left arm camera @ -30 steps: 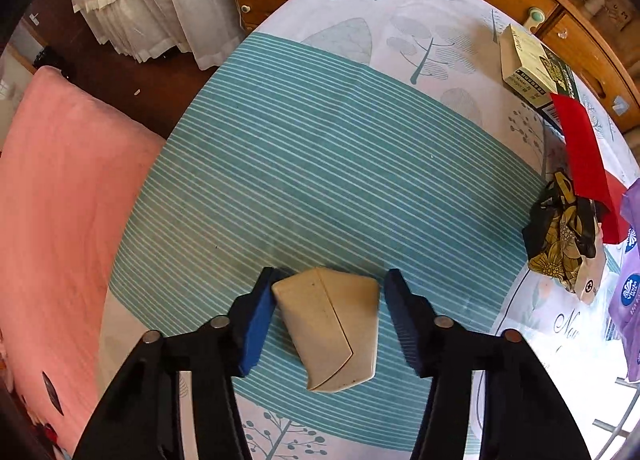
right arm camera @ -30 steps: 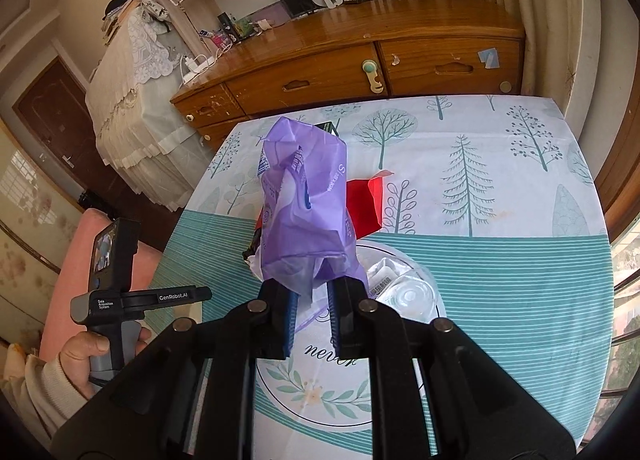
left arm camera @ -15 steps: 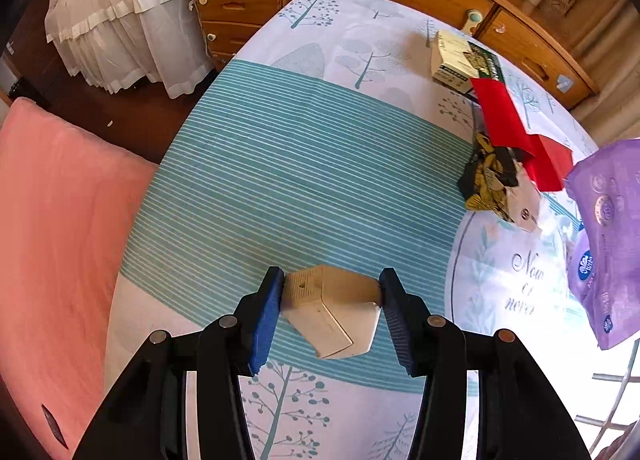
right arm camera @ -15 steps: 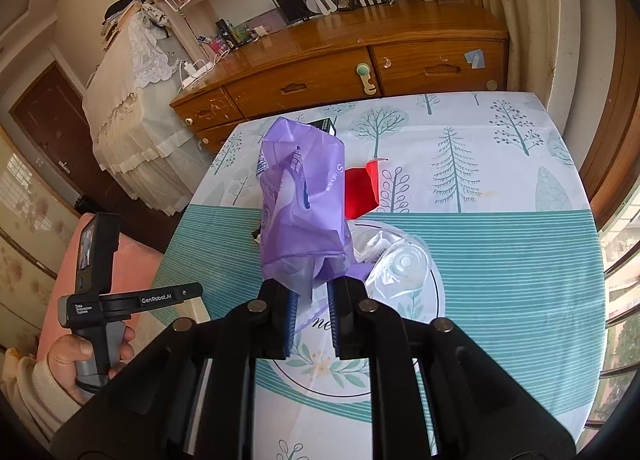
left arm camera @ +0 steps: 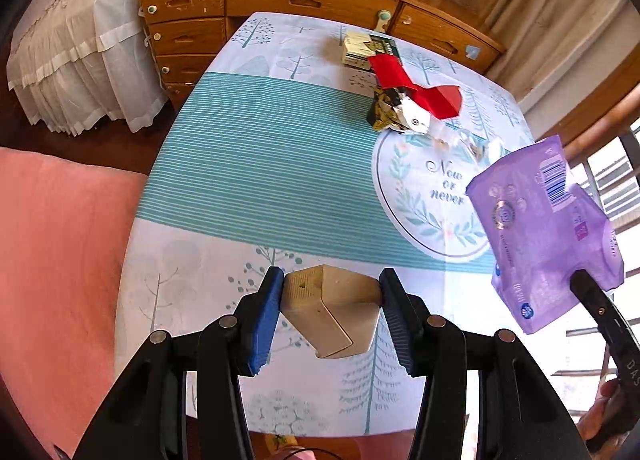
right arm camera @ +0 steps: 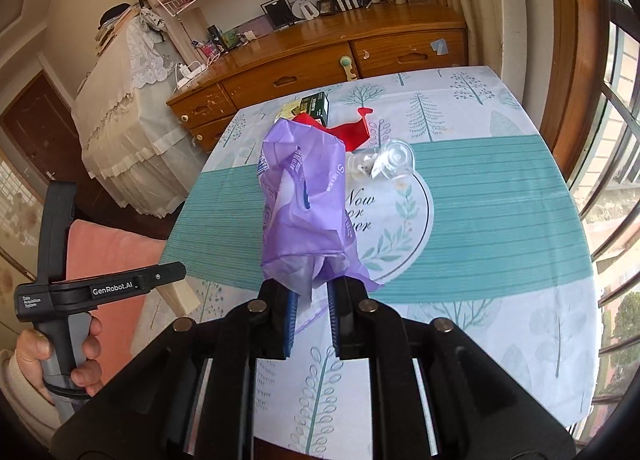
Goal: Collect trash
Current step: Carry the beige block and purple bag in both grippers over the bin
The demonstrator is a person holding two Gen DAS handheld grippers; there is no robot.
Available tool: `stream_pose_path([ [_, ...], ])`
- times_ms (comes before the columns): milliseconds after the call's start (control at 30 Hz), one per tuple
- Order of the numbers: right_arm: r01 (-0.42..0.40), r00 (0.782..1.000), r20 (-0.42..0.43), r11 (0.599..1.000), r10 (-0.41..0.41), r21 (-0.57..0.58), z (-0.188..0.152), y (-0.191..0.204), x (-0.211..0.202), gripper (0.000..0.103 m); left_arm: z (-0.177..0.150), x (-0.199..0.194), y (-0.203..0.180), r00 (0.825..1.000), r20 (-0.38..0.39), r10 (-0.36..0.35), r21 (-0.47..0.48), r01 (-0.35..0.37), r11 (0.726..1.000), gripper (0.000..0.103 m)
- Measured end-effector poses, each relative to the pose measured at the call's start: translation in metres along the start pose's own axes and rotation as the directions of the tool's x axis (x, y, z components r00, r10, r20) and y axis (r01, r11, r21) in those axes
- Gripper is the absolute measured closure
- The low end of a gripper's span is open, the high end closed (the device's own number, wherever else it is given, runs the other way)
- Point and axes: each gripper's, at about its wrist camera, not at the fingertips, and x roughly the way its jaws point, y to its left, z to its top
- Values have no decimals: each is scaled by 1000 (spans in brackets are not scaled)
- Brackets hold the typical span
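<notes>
My left gripper [left arm camera: 330, 312] is shut on a beige folded carton [left arm camera: 332, 310] and holds it lifted above the near end of the table. My right gripper [right arm camera: 312, 300] is shut on a purple plastic bag [right arm camera: 306, 204], which hangs upright above the table; the bag also shows in the left wrist view [left arm camera: 548, 228]. On the table lie a red wrapper [left arm camera: 416, 88], a black and gold wrapper [left arm camera: 390, 110], clear plastic trash [right arm camera: 386, 162] and a green and cream box [left arm camera: 368, 48].
The table has a teal striped cloth [left arm camera: 260, 164] with tree prints. A wooden dresser [left arm camera: 304, 0] stands past its far end. A pink cushion [left arm camera: 56, 252] lies left of the table. Windows [right arm camera: 616, 164] are at the right.
My left gripper closed on the beige carton, lifted it and drew back toward the near edge of the table. My right gripper also drew back and up with the purple bag.
</notes>
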Motion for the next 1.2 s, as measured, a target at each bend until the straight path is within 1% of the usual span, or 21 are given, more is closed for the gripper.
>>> stream_pose_path([
  [100,21,1000,15,1000,-21,14,-33,8,-26,92,-28,-23,-4,999,12,-39,49,38,998,54],
  [200,51,998,35,998,-52,33,-74,17,-53,92,-57,-40,-6,997,12,-75,103,74,992,54],
  [333,89,995,39,994,-91,70,-136,27,-87,92,-98,-55,-6,994,-21,-110,166,112,980,54],
  [433,115,993,3,989,-116,93,-182,35,-106,92,-130,-60,-7,989,-67,-135,195,145,970,54],
  [500,131,991,-42,986,-128,102,-209,39,-115,92,-149,-61,-10,983,-99,-152,206,170,964,54],
  [633,156,981,-126,985,-146,79,-259,47,-133,92,-186,-59,-19,975,-137,-178,247,207,947,54],
  [700,165,975,-163,984,-153,61,-278,51,-135,92,-204,-53,-26,971,-149,-185,267,219,938,54],
  [800,187,960,-222,981,-170,58,-304,46,-130,92,-230,-33,-34,968,-175,-180,287,225,931,54],
  [900,205,944,-280,976,-175,79,-322,31,-112,92,-256,-1,-39,965,-202,-166,297,222,929,54],
  [1033,211,923,-343,975,-176,69,-346,8,-70,92,-288,59,-34,963,-232,-135,290,201,936,54],
  [1200,207,897,-404,978,-177,32,-394,-22,-6,92,-317,144,-20,965,-243,-99,247,160,956,54],
])
